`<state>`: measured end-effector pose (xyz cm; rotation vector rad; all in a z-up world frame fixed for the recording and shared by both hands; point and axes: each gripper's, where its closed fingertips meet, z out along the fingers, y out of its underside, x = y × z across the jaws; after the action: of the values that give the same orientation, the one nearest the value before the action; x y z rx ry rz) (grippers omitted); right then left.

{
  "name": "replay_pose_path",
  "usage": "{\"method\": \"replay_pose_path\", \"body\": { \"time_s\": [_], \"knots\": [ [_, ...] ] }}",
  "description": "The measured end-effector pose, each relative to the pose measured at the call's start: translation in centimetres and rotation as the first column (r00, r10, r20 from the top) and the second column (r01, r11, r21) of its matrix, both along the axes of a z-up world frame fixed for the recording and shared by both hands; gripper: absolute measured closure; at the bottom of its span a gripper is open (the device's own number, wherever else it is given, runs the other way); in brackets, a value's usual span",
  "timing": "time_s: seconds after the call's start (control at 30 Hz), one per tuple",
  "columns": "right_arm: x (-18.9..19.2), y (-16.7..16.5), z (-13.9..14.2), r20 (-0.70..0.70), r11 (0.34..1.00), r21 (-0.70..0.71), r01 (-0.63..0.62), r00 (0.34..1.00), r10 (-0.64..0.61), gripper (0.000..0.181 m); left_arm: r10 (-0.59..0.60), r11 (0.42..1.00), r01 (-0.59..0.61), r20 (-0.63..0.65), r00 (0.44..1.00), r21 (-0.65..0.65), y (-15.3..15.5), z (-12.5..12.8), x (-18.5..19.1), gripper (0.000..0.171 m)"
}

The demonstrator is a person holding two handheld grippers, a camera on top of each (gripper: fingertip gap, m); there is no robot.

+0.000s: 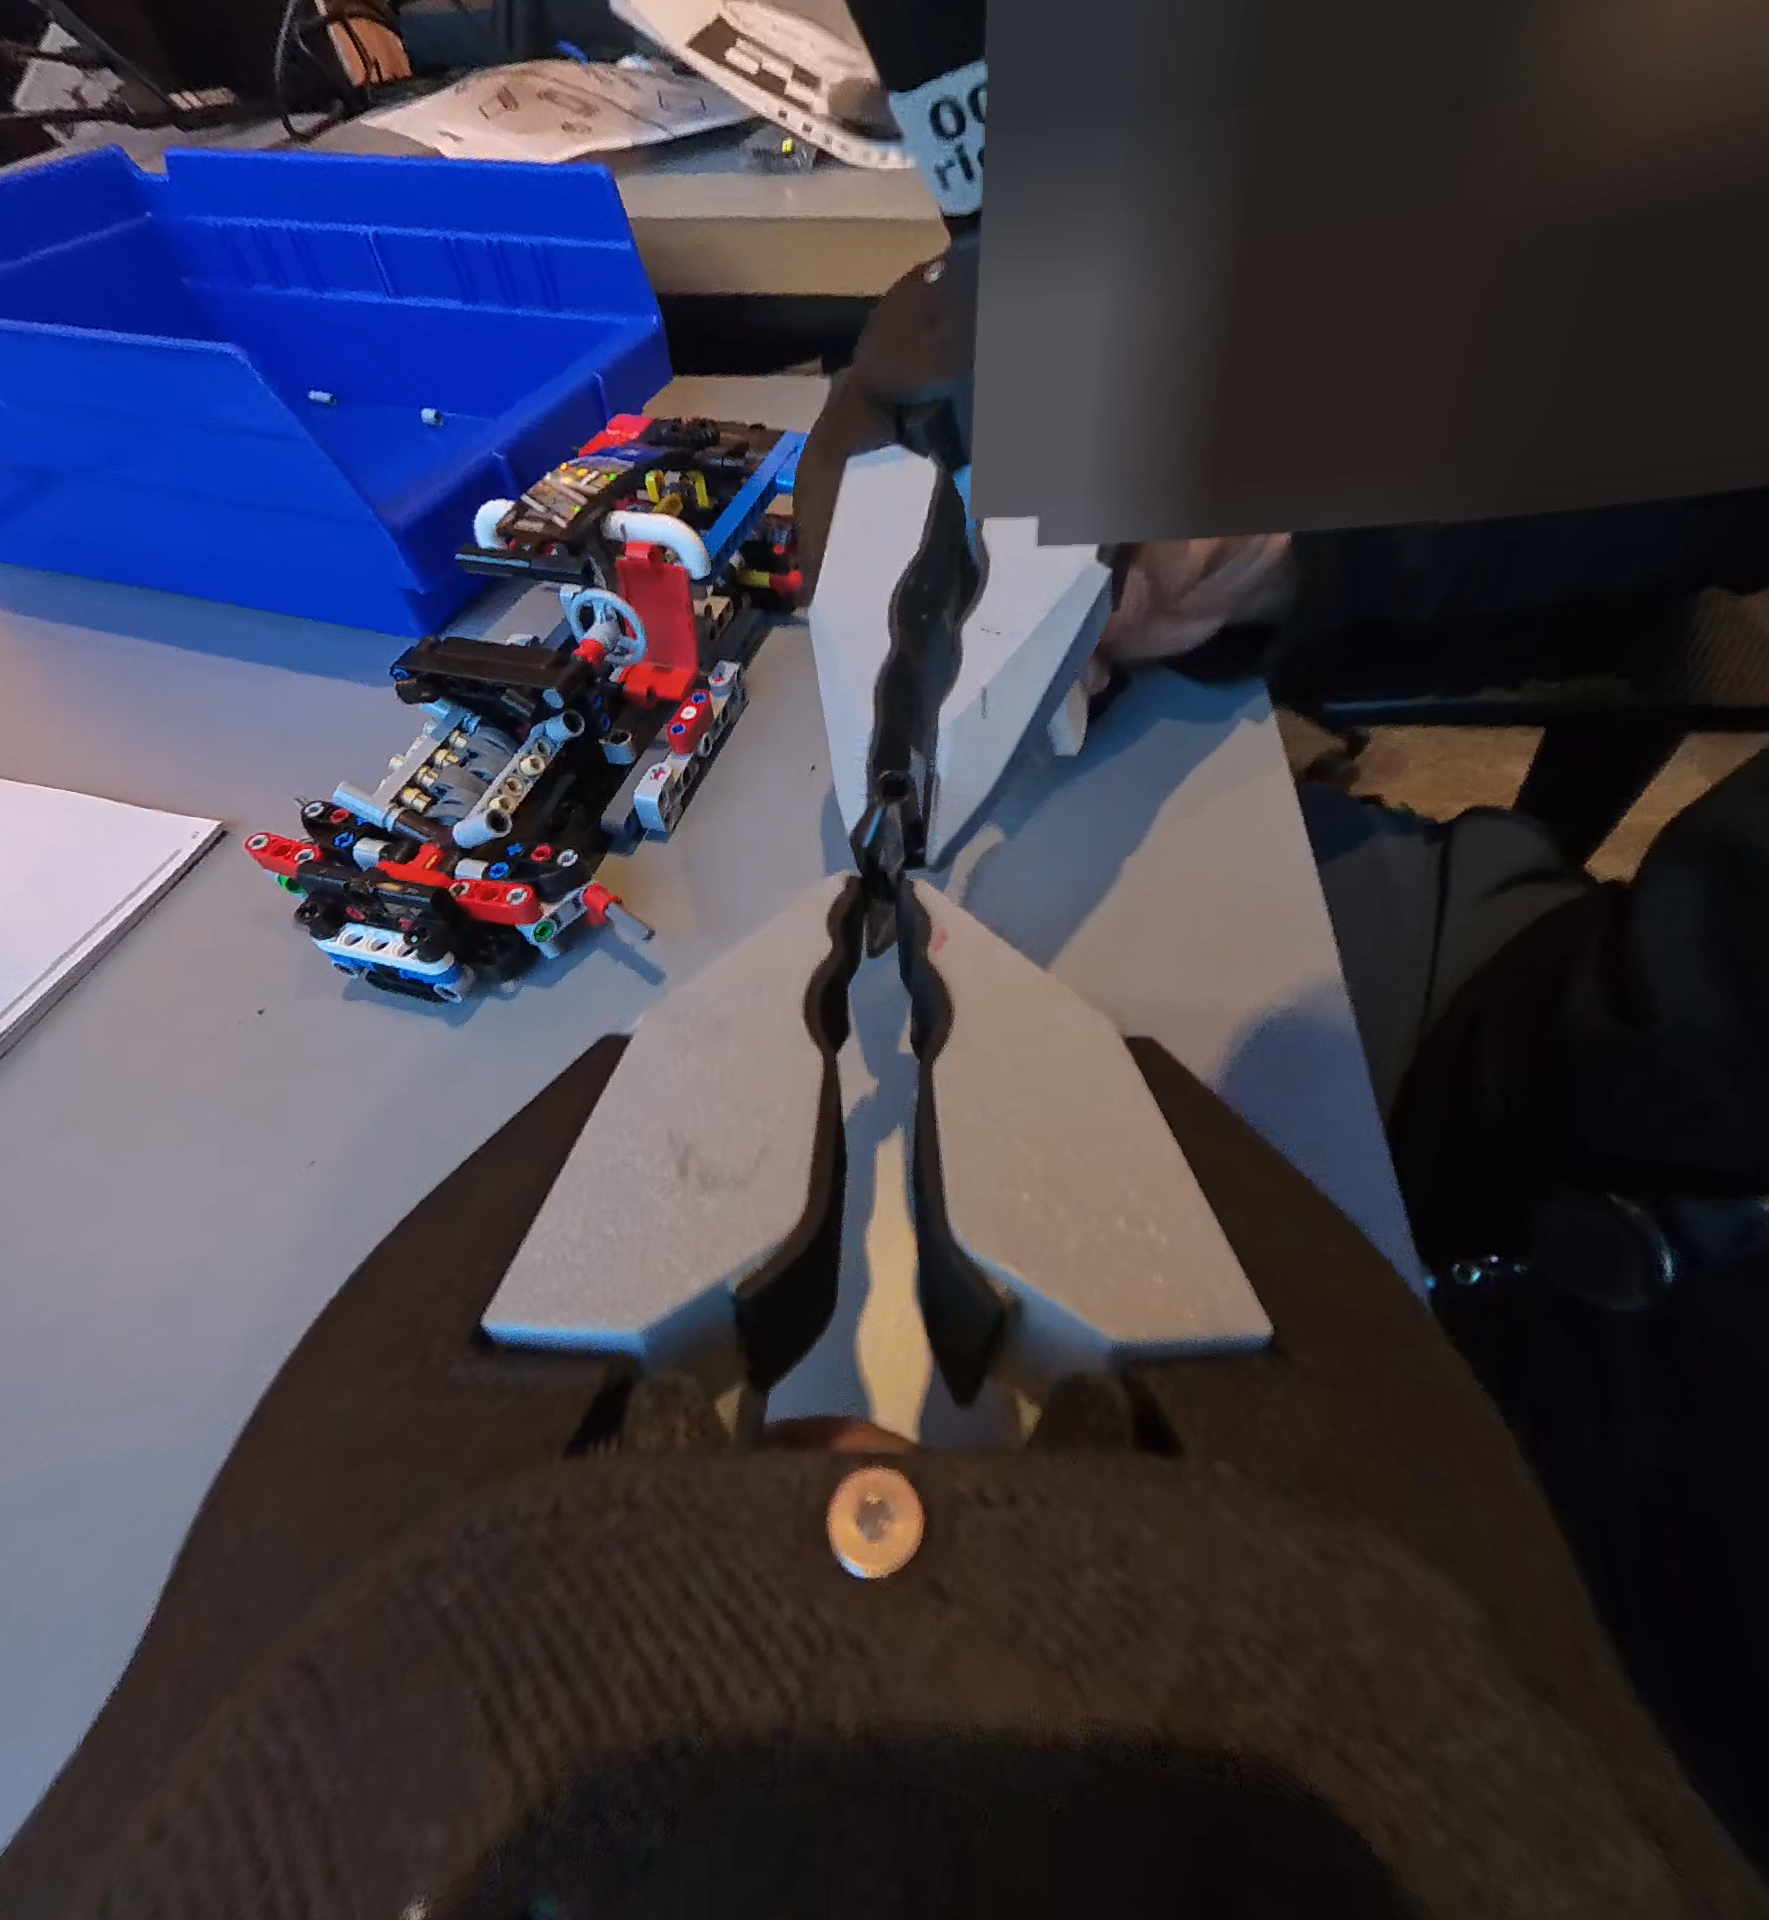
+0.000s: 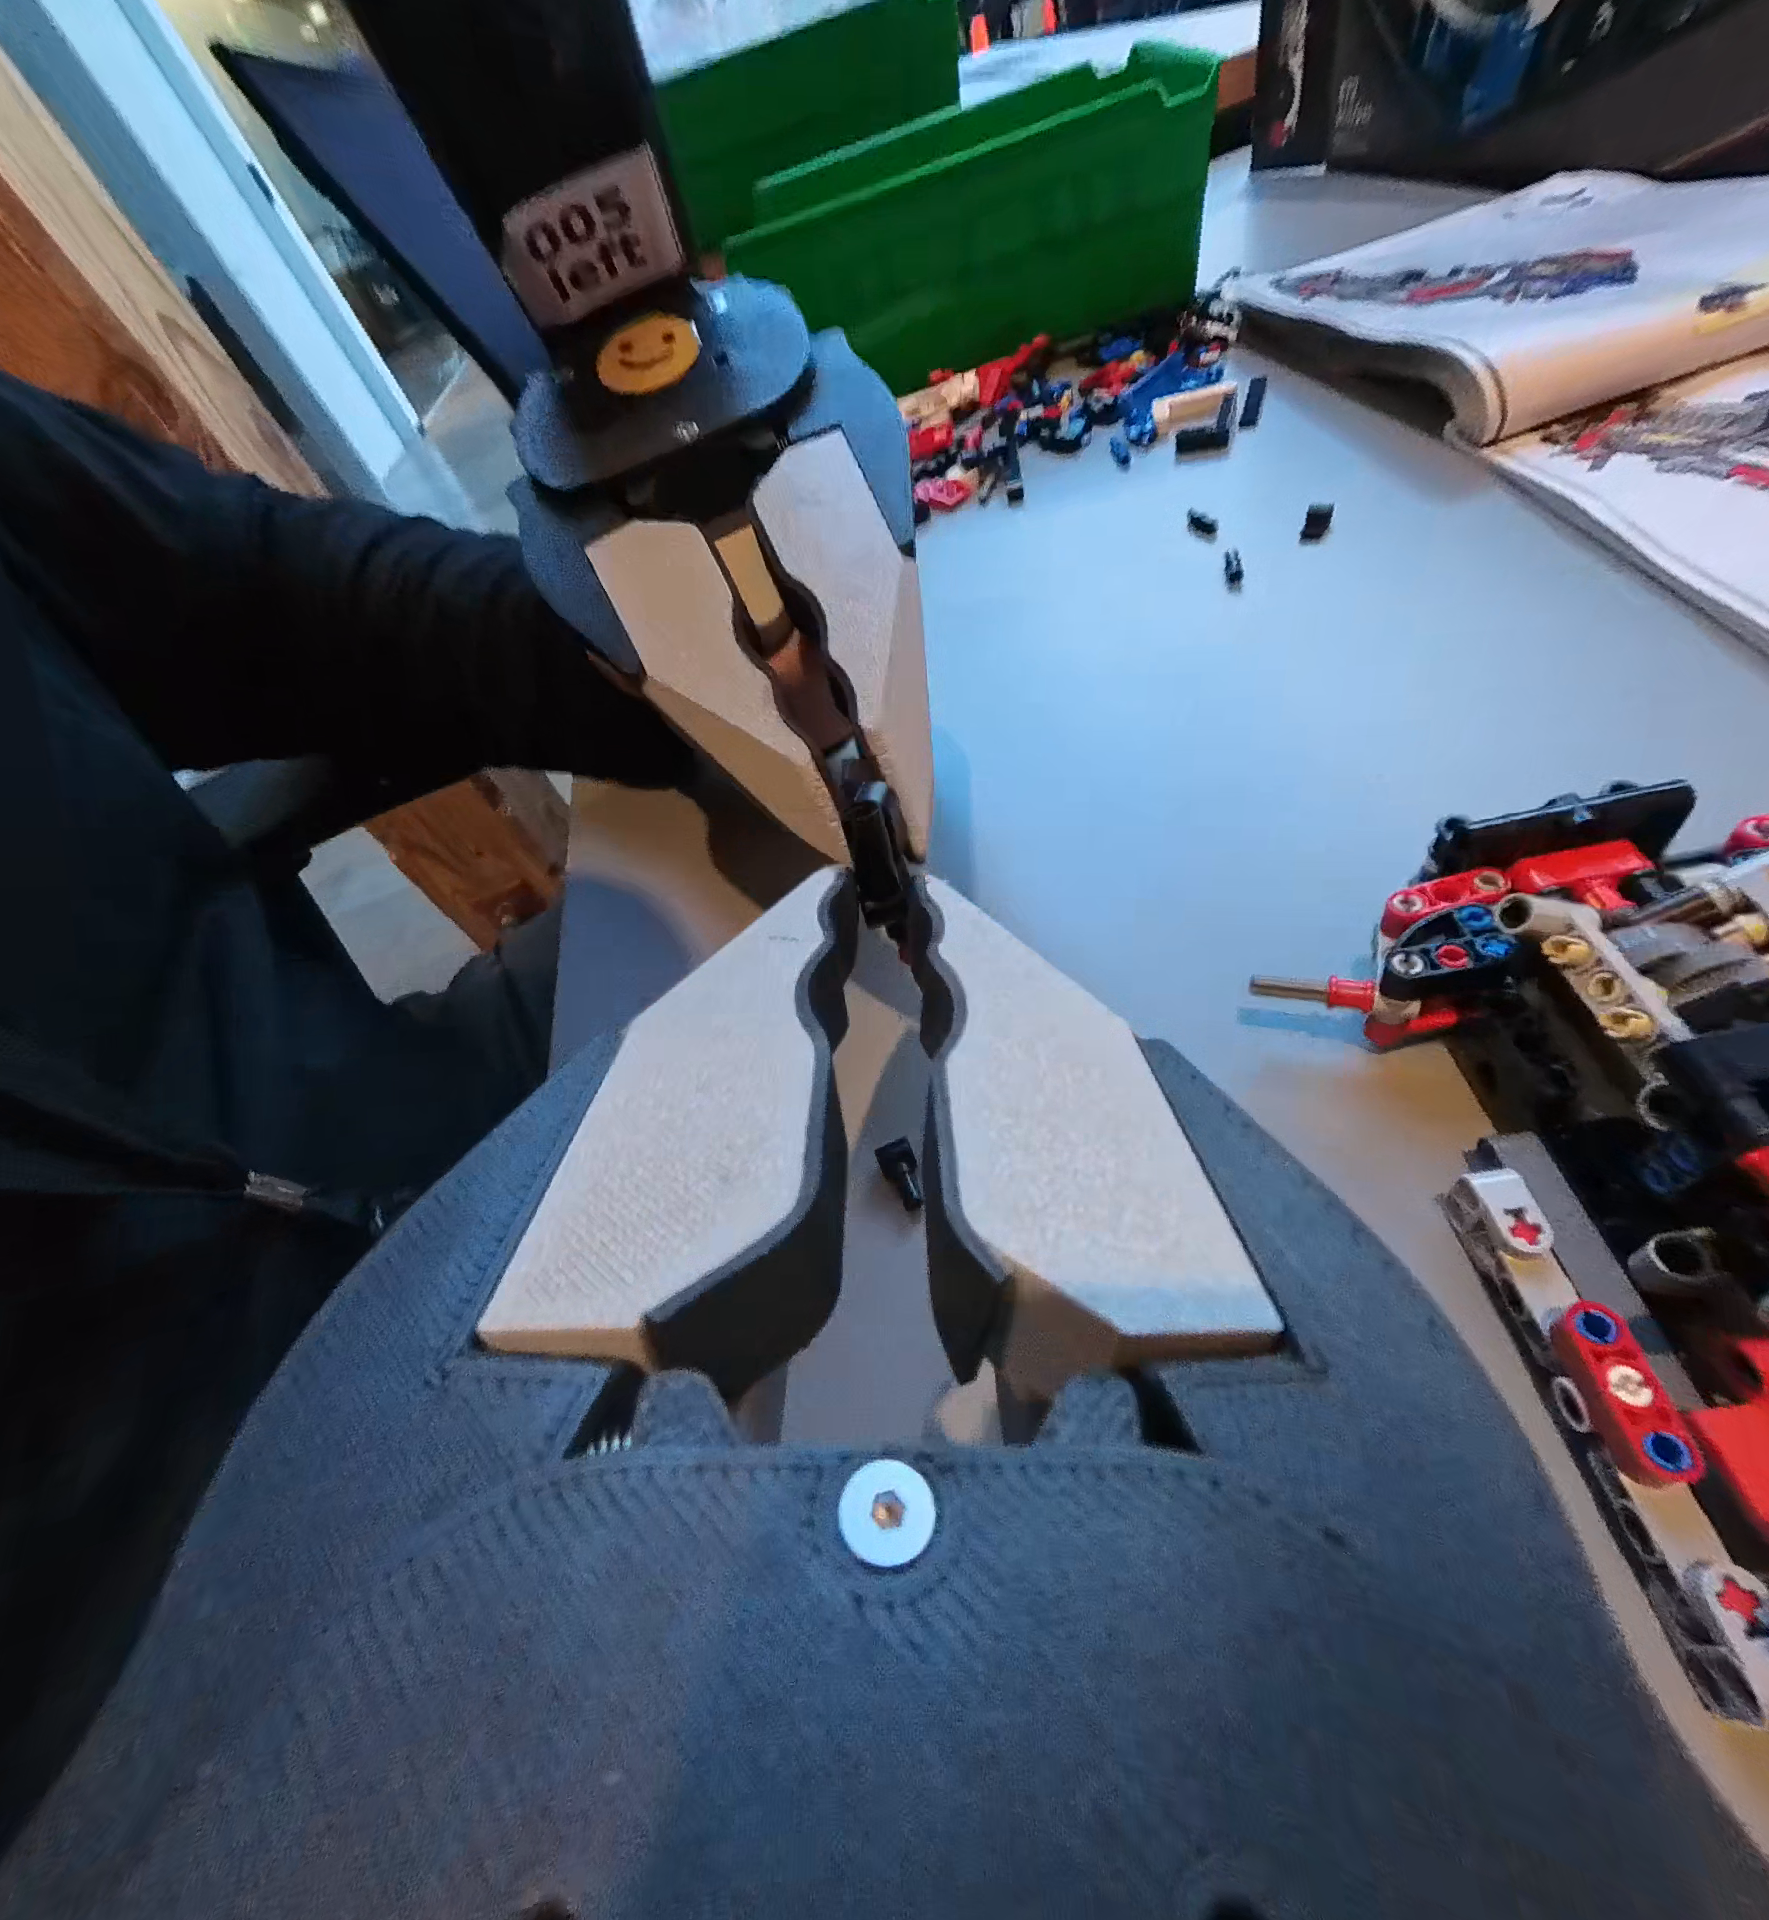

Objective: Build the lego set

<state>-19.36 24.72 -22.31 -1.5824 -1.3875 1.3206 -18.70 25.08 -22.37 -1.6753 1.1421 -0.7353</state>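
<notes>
Fingertips of both grippers meet nose to nose over the desk's near edge, joining small black parts.

Left gripper (image 1: 878, 914) and right gripper (image 2: 885, 904) are each clenched on a small black piece (image 2: 875, 842); judged a mid-air pin-mating step, needing a straight push. A loose black pin (image 2: 899, 1169) lies below; the car chassis (image 1: 537, 727) waits further in.
</notes>
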Motion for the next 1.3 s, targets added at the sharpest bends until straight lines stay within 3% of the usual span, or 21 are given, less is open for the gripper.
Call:
{"method": "replay_pose_path", "body": {
  "time_s": [0.07, 0.13, 0.2, 0.27, 0.33, 0.43, 0.6, 0.8, 0.93, 1.07, 1.2, 1.3],
  "knots": [
    [-0.3, 0.1, -1.1, 0.074, 0.999, 0.046, 0.003, 0.997, -0.006, 0.174, 0.025, 1.000, -0.023, -0.100, 0.995, 0.021, 0.1, -1.0, -0.4, 0.170],
    [-0.2, 0.6, -3.1, 0.199, 0.990, 0.139, 0.009, 0.979, -0.037, 0.173, 0.115, 0.988, -0.079, -0.298, 0.948, 0.130, 0.9, -2.6, -2.0, 0.171],
    [0.6, 1.0, -4.6, 0.294, 0.969, 0.246, -0.004, 0.953, -0.071, 0.170, 0.228, 0.942, -0.062, -0.495, 0.838, 0.330, 1.7, -3.7, -4.0, 0.171],
    [1.8, 1.4, -5.4, 0.346, 0.951, 0.309, -0.004, 0.932, -0.108, 0.170, 0.320, 0.880, 0.032, -0.641, 0.698, 0.475, 1.8, -4.8, -5.3, 0.171],
    [2.8, 1.1, -5.6, 0.370, 0.957, 0.290, 0.007, 0.921, -0.119, 0.170, 0.343, 0.846, 0.120, -0.702, 0.624, 0.519, 0.9, -6.0, -5.2, 0.171],
    [3.5, -0.3, -5.0, 0.360, 0.973, 0.230, 0.019, 0.927, -0.103, 0.164, 0.404, 0.774, 0.197, -0.710, 0.577, 0.601, 0.5, -6.3, -4.9, 0.171],
    [3.6, -0.9, -5.6, 0.395, 0.956, 0.294, 0.010, 0.910, -0.131, 0.160, 0.354, 0.833, 0.132, -0.701, 0.619, 0.537, -0.5, -6.2, -4.6, 0.169],
    [3.3, 1.3, -6.7, 0.433, 0.929, 0.366, -0.059, 0.894, -0.113, 0.165, 0.285, 0.890, 0.073, -0.674, 0.682, 0.450, -2.0, -5.9, -4.1, 0.161],
    [1.3, 3.1, -6.7, 0.422, 0.930, 0.365, -0.037, 0.897, -0.130, 0.167, 0.246, 0.920, 0.033, -0.643, 0.725, 0.390, -2.4, -5.7, -3.8, 0.153],
    [2.7, 2.4, -5.7, 0.415, 0.936, 0.353, 0.014, 0.894, -0.169, 0.170, 0.205, 0.954, -0.009, -0.632, 0.747, 0.298, -1.3, -5.6, -5.1, 0.145],
    [4.1, -0.9, -5.1, 0.381, 0.976, 0.165, 0.144, 0.903, -0.197, 0.167, 0.038, 0.980, 0.090, -0.605, 0.795, 0.180, -0.6, -5.7, -5.3, 0.141],
    [4.0, -1.0, -5.8, 0.384, 0.950, 0.170, 0.261, 0.870, -0.308, 0.163, -0.127, 0.964, 0.239, -0.582, 0.803, 0.119, -1.0, -5.5, -4.8, 0.139]
  ]
}}
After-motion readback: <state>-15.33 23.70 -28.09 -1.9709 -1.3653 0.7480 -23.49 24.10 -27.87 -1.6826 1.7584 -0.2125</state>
